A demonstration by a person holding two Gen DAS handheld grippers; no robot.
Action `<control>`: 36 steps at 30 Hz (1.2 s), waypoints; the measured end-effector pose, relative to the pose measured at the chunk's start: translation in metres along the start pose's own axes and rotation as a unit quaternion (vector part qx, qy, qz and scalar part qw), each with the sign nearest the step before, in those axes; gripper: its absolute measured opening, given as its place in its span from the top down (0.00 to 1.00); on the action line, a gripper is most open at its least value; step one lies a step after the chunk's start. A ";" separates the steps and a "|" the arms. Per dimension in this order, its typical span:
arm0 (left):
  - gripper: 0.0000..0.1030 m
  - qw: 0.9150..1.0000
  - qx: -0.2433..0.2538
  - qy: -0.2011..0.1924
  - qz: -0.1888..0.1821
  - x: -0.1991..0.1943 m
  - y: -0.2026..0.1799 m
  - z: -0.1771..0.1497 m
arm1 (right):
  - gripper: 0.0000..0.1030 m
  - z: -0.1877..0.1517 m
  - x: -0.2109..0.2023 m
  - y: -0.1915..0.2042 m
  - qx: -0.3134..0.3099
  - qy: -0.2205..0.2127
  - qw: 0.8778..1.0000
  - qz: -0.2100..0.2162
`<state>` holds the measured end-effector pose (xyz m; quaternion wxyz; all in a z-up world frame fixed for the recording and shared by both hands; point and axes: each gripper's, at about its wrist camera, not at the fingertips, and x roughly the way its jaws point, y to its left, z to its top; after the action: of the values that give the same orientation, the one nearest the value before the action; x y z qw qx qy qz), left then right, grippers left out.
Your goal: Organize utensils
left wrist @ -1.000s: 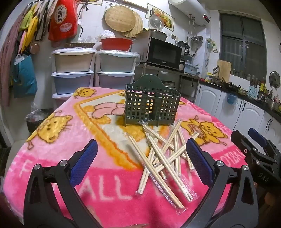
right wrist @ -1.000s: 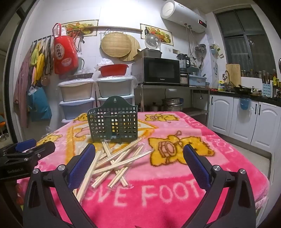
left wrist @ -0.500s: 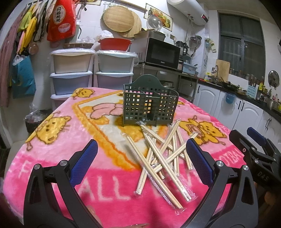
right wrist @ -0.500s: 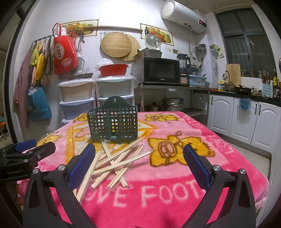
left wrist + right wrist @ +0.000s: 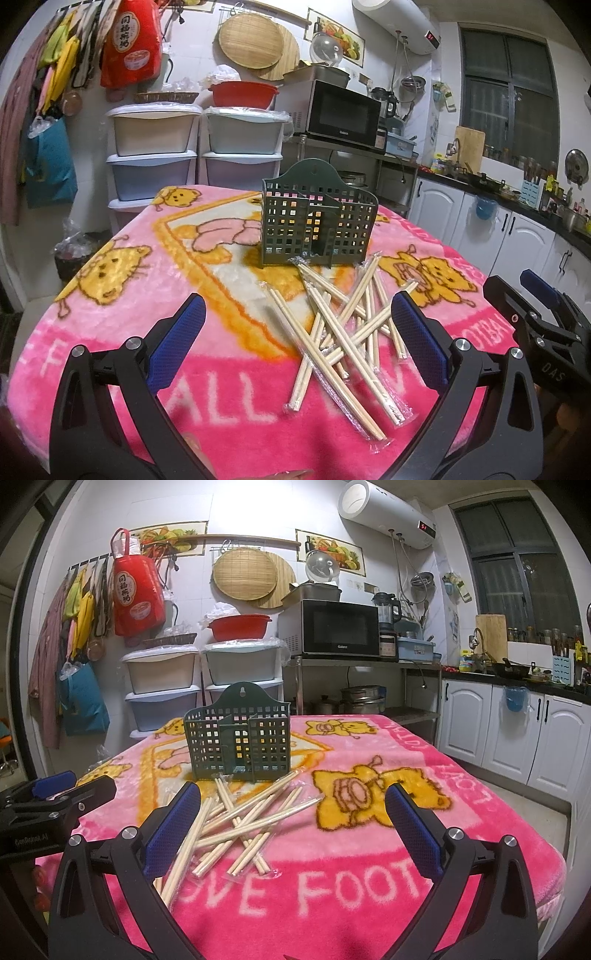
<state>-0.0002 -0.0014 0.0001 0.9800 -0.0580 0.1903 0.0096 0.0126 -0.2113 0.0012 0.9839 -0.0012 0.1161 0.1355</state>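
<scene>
A dark green slotted utensil holder (image 5: 317, 225) (image 5: 238, 744) stands upright on the pink cartoon blanket (image 5: 147, 280) (image 5: 424, 812). Several pairs of wooden chopsticks in clear wrappers (image 5: 343, 332) (image 5: 240, 819) lie crossed in a loose pile just in front of it. My left gripper (image 5: 297, 339) hovers near the table's front edge, open, with the pile between and beyond its blue pads. My right gripper (image 5: 291, 823) is open too, just right of the pile, holding nothing. Each gripper shows at the side of the other's view.
Behind the table stand stacked plastic drawers (image 5: 155, 155), a red basin (image 5: 243, 92) and a microwave (image 5: 343, 110) on a metal shelf. White kitchen cabinets (image 5: 517, 731) run along the right wall. A bin with a bag (image 5: 74, 251) sits left of the table.
The left gripper has shifted slightly, so the holder and chopsticks sit a little further left in its view. The right gripper has barely moved. Both stay open.
</scene>
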 end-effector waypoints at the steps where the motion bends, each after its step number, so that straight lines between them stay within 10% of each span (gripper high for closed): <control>1: 0.10 1.000 0.000 0.000 -0.001 0.000 0.000 0.000 | 0.06 0.000 0.000 0.000 -0.001 0.000 1.000 0.000; 36: 0.10 0.997 -0.049 0.057 0.017 0.036 0.036 0.014 | 0.06 0.013 0.046 0.008 -0.018 0.057 0.998 0.034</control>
<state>0.0374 0.0363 -0.0043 0.9631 -0.1032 0.2465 0.0321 0.0570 -0.1908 0.0039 0.9702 -0.0230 0.1699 0.1710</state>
